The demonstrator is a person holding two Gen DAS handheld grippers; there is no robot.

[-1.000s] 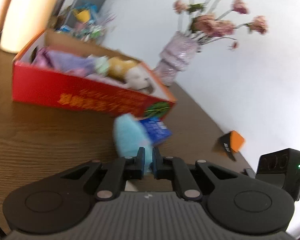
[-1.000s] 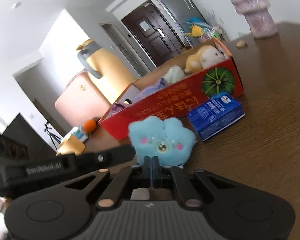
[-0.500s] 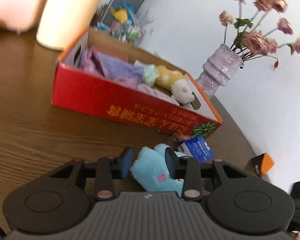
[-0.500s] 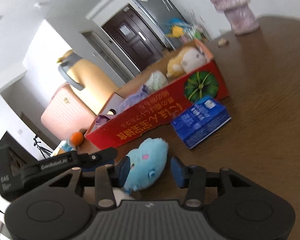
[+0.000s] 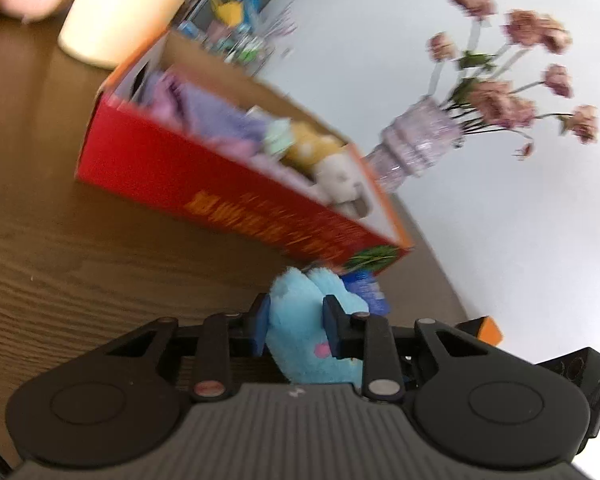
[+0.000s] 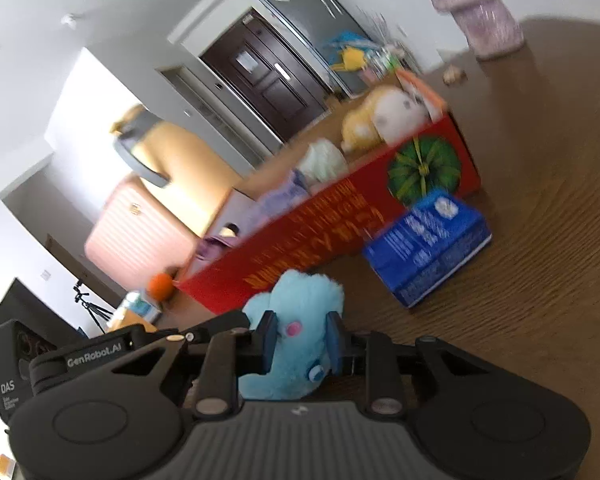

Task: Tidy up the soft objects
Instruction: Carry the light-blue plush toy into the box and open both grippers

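Observation:
A light blue plush toy [image 5: 304, 320] sits between the fingers of my left gripper [image 5: 296, 322], which press on its sides. The same blue plush [image 6: 300, 312] also sits between the fingers of my right gripper [image 6: 302, 340], which close on it too. Both grippers hold it just in front of the red cardboard box [image 5: 204, 188], also in the right wrist view [image 6: 300, 240]. The box holds purple cloth [image 5: 216, 120], a mint green soft item [image 5: 278, 140] and a yellow and white plush [image 5: 324, 160]. The left gripper's body [image 6: 60, 360] shows at the lower left of the right wrist view.
A blue carton [image 6: 428, 248] lies on the wooden table [image 5: 60, 240] against the box's front right corner. A lilac vase with pink flowers [image 5: 420, 140] stands behind the box. A small orange and black item [image 5: 480, 330] lies at the table's right edge. A yellow suitcase [image 6: 172, 160] stands beyond.
Both grippers opened from shut, then closed around the blue plush. It now sits gripped between both pairs of fingers, and both views have tilted and moved closer to the box.

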